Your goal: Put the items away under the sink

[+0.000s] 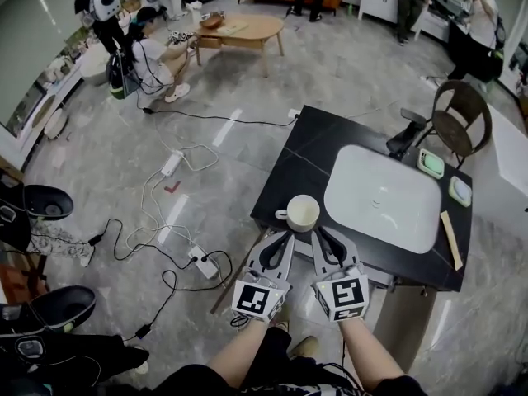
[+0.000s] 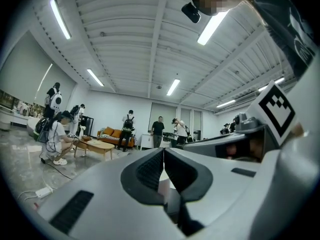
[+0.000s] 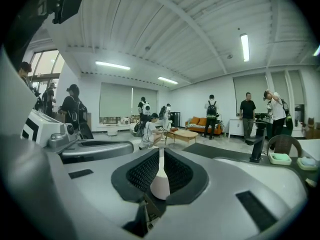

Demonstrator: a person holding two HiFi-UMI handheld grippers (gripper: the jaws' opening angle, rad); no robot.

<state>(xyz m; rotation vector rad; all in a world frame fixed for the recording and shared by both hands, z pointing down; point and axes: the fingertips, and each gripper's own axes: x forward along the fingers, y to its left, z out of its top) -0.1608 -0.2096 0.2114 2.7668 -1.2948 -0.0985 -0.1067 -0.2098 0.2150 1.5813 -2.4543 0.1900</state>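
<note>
- On the near edge of the counter (image 1: 305, 139), beside the sink (image 1: 384, 196), a mug (image 1: 302, 213) is seen, not yet put away.
- Just short of it, the left gripper (image 1: 289, 234) and right gripper (image 1: 316, 234) are held with jaws drawn together, empty.
- Beyond the sink, two green dishes (image 1: 431, 165) are left too; the task is judged barely begun.

The path just ahead of the tips of the left gripper (image 1: 289, 235) and right gripper (image 1: 317, 233) is blocked by a cream mug (image 1: 302, 213) at the counter (image 1: 289, 159) edge. Beyond it, to the right, open room is offered by the sink basin (image 1: 384, 196). Left of the grippers, the floor (image 1: 99, 163) is crossed by cables (image 1: 148, 221) and a power strip (image 1: 202, 262).
</note>
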